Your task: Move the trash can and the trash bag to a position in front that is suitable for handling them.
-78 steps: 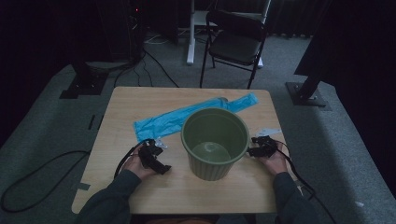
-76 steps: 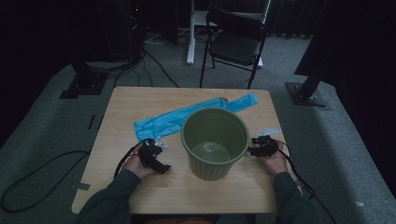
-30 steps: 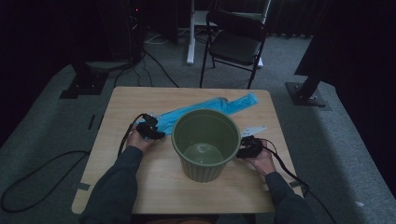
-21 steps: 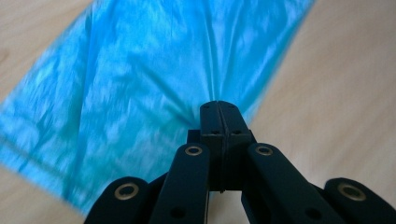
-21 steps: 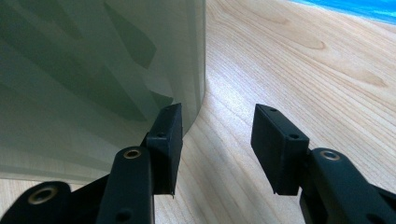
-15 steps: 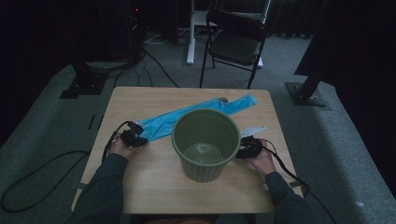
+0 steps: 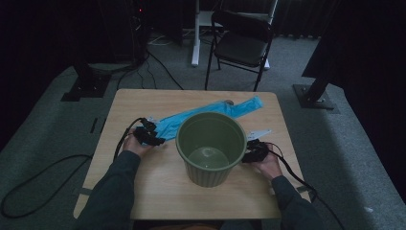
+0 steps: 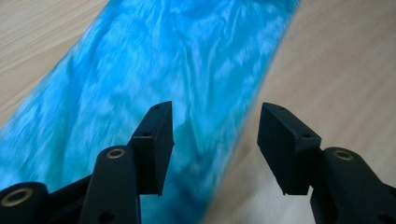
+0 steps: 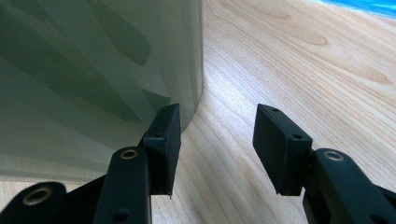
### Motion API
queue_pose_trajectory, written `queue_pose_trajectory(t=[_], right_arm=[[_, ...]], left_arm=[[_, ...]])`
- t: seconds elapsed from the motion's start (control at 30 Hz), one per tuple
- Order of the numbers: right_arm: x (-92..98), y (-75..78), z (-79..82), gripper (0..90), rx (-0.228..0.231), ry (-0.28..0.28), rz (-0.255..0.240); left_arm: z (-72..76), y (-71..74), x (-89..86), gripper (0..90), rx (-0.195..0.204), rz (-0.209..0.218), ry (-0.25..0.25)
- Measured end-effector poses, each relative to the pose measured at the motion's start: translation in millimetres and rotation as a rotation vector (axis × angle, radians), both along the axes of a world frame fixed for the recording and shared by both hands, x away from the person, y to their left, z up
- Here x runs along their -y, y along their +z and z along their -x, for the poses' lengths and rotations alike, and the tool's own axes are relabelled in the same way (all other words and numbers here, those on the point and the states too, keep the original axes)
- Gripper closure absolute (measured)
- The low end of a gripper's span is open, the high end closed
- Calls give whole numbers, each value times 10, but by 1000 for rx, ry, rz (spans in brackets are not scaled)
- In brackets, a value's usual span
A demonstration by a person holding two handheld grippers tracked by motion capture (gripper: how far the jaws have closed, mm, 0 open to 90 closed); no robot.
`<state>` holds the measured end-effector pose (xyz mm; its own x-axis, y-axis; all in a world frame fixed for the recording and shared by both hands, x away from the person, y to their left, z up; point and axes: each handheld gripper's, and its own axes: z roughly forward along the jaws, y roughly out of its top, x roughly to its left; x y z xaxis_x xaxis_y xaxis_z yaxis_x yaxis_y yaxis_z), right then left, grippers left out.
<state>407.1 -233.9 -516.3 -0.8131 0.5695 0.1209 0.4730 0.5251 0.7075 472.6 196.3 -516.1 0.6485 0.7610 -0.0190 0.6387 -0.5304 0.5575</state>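
— How far along was it?
— Early. The crumpled blue plastic bag (image 7: 206, 115) lay flat on the wooden worktop (image 7: 139, 201) behind the ribbed green plastic bin (image 7: 210, 148) — unlined. Left claw (image 8: 215, 140) had just opened above it, gripping nothing.
— The right claw (image 9: 215, 140)?
— Wide apart, empty beside the bin's wall.

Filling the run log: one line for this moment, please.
left tool: open, jaws just opened, over blue bag, nothing gripped | right tool: open, beside green bin, not gripping | table
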Motion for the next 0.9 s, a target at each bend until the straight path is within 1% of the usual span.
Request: queue_pose_trajectory(t=[0.03, 0.1, 0.2, 0.23, 0.27, 0.3, 0.33, 0.37, 0.4, 0.5, 0.53, 0.57, 0.6, 0.67, 0.7, 0.8, 0.87, 0.9], right_arm=[[0, 1, 2, 509, 0, 2, 2], [2, 1, 3, 508, 0, 2, 2], [0, -3, 0, 507, -1, 3, 3], [0, -4, -1, 507, -2, 3, 4], [-1, -5, 0, 507, -3, 3, 5], [-1, -5, 0, 507, -3, 3, 5], [-1, -7, -1, 507, -2, 5, 6], [-4, -12, -3, 507, -2, 6, 9], [-4, -12, -3, 507, -2, 6, 9], [-10, -19, 0, 506, -3, 8, 18], [-10, -19, 0, 506, -3, 8, 18], [-11, -20, 2, 506, -2, 9, 21], [-11, -22, 3, 506, -3, 9, 21], [-10, -22, 3, 506, -6, 9, 21], [-9, -22, 4, 506, -7, 9, 20], [-3, -20, 7, 506, -10, 9, 14], [2, -19, 6, 506, -16, 7, 8], [2, -17, 7, 506, -17, 6, 7]], left_arm=[[-36, -18, 24, 432, -6, 5, 0], [-92, -51, 65, 410, -16, -10, -1], [-135, -68, 106, 396, -1, -13, 4], [-134, -73, 127, 397, 11, -25, 0], [-132, -74, 143, 404, 18, -27, -6], [-132, -74, 143, 438, 18, -27, -6], [-137, -74, 154, 438, 24, -23, 1], [-143, -69, 158, 586, 28, -19, 8], [-147, -62, 162, 586, 32, -23, 13], [-145, -47, 175, 782, 41, -54, 16], [-145, -47, 175, 848, 41, -54, 16], [-116, -34, 157, 848, 27, -72, 6], [-97, -23, 136, 889, 16, -82, -2], [-20, -9, 82, 892, 9, -105, -25], [39, -5, 47, 892, 6, -110, -33], [250, -1, -101, 892, -6, -106, -51], [401, -4, -215, 891, -14, -88, -62], [478, -3, -267, 889, -15, -88, -67]])
